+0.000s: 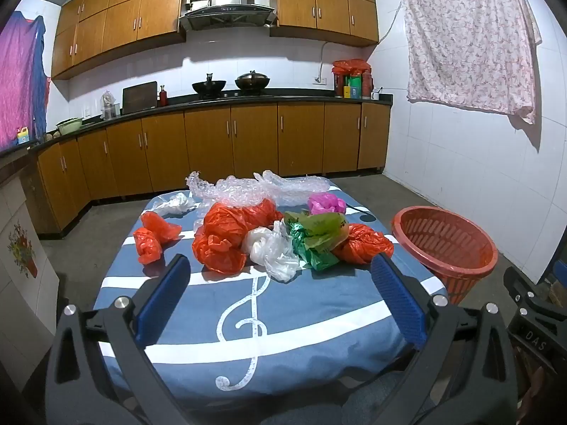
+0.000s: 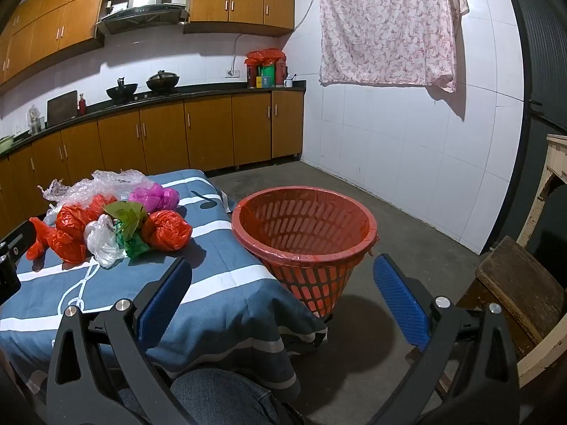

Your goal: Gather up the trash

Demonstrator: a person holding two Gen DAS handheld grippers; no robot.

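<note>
Left tool point(image 1: 280, 283): we see both blue pads spread wide with nothing between them, hanging over the near part of the worktop point(image 1: 319, 322), which is covered in a blue cloth with a treble clef
Right tool point(image 2: 281, 283): also released and holding nothing, its gap framing the edge of the worktop point(image 2: 219, 283) and the foot of the basket point(image 2: 304, 233)
Trash: crumpled plastic bags heaped on the far half of the worktop, with bubble wrap point(image 1: 255, 187) behind them
Key relation: the heap lies straight ahead of the left tool and up and to the left of the right one, so we judge the left hand the nearer
Nearest piece: the white bag point(image 1: 273, 248) at the front of the heap, between the big orange bag point(image 1: 219, 237) and the green bag point(image 1: 315, 237)
Long axis: the heap runs left to right across the worktop; the white bag is a shapeless wad, and we cannot tell which way it points
Basket: red, lined, standing on the floor off the right edge of the worktop, mouth up, nothing visible inside
Stray pieces: a small orange bag point(image 1: 152, 237) sits apart to the left, a pink bag point(image 1: 326, 203) at the back right
Task stage: we judge collecting has not begun
</note>
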